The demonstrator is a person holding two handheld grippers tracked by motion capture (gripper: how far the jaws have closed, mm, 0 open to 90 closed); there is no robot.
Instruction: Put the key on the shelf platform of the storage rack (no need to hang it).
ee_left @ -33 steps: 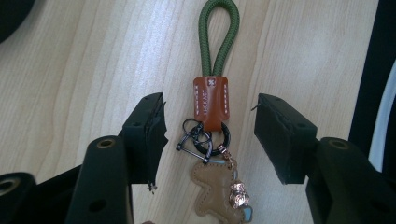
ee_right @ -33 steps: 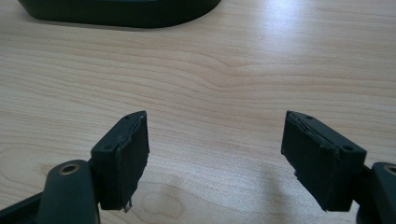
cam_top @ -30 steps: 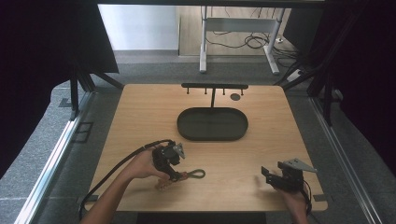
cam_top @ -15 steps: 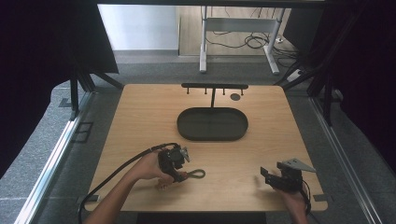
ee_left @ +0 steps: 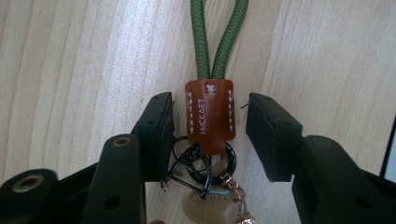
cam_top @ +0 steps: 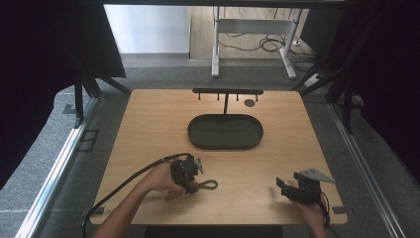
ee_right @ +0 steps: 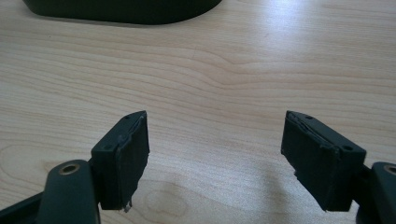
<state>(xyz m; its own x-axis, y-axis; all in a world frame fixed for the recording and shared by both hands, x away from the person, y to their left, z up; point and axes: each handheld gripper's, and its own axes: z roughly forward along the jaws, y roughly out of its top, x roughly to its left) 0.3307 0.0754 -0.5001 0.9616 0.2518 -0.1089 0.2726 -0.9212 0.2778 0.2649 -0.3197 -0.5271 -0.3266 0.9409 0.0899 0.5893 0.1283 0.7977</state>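
Note:
A keychain lies flat on the wooden table: a green cord loop [ee_left: 219, 37] runs into a brown leather tab [ee_left: 209, 116], with black rings [ee_left: 205, 163] and a small tan charm below it. In the high view its cord loop [cam_top: 209, 185] pokes out to the right of my left gripper [cam_top: 190, 179]. That left gripper [ee_left: 209, 133] is open, its two jaws standing on either side of the leather tab with a small gap on each side. My right gripper [cam_top: 283, 187] rests near the table's front right, open [ee_right: 215, 154], with bare wood between its jaws.
A dark oval tray [cam_top: 225, 131] sits at the table's middle, its near rim [ee_right: 121, 14] at the top of the right gripper view. Behind it stands a black rack with small pegs [cam_top: 227, 92], and a dark disc [cam_top: 249, 103] lies beside the rack.
My left gripper has slid a little to the right and settled down over the keychain's tab end. The right gripper has stayed where it was.

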